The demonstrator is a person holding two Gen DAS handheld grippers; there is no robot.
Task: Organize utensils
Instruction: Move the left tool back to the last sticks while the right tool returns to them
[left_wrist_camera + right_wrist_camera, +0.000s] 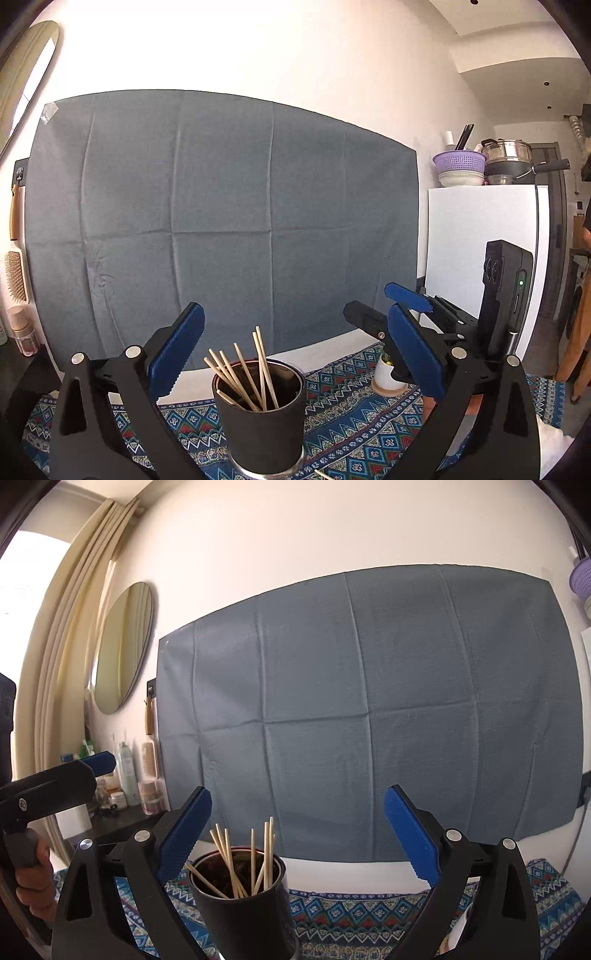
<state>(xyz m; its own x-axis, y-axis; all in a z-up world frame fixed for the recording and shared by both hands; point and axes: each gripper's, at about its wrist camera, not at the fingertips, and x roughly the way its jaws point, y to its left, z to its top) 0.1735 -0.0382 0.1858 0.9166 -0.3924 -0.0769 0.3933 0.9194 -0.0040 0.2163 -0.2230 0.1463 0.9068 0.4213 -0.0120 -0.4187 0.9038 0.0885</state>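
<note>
Both claws, left claw (299, 354) and right claw (303, 834), spread wide and gripping nothing. Between them, upright on patterned counter cloth (354, 417), black cup (264, 417) holding wooden chopsticks (247, 373).

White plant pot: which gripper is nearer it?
Right. The right gripper hangs just above the white plant pot; the left gripper frames the black cup, the pot beyond its right finger.

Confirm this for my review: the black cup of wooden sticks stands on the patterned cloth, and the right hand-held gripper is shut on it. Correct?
Not quite. The right hand-held gripper is open, its blue pads wide apart and clear of the black cup, as the right wrist view shows. The cup with its wooden sticks does stand on the patterned cloth.
</note>
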